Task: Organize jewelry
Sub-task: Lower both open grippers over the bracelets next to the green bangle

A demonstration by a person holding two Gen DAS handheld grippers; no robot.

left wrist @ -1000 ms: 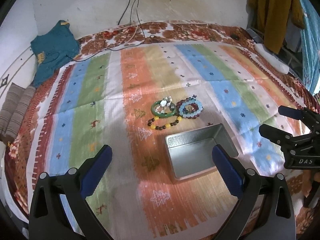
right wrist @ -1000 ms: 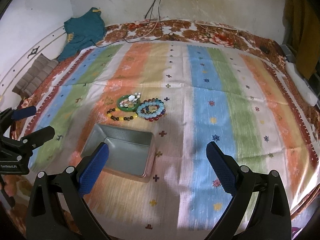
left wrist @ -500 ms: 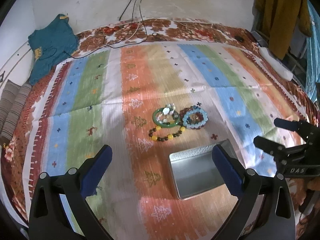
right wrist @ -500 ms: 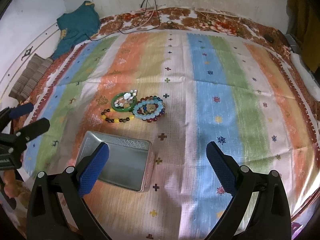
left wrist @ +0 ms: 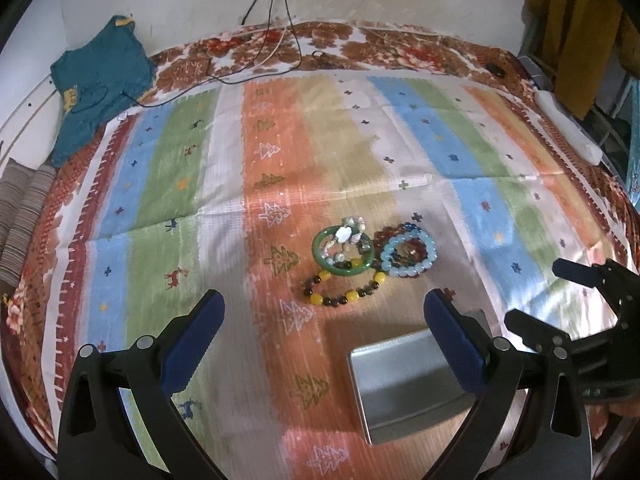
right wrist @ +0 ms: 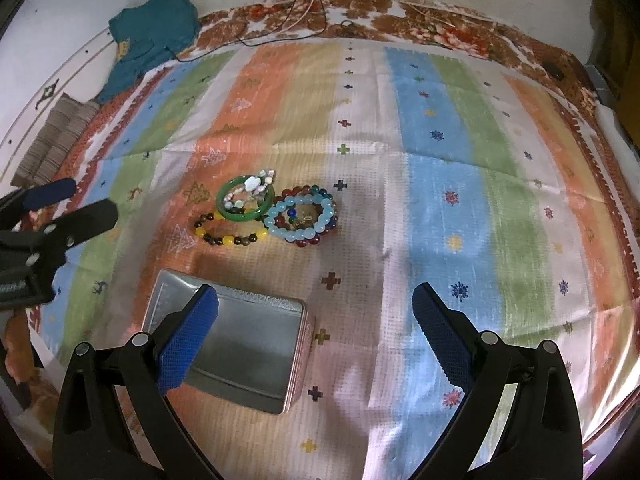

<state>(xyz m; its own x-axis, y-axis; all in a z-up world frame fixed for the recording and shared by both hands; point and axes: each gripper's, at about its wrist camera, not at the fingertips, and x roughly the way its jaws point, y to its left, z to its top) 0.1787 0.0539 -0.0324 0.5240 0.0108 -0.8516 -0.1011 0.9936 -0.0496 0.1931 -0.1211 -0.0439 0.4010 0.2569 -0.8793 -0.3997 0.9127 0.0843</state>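
Both tongs spread wide, empty tin point(right wrist: 240, 354) long axis running left-right

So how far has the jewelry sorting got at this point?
Nothing is packed yet. The metal tin sits open with nothing visible inside. The green bangle, yellow-and-brown bead bracelet, light blue bead bracelet and dark red one beneath it all lie clustered on the striped cloth. The left gripper and right gripper are open and hold nothing. Every piece remains to be moved.
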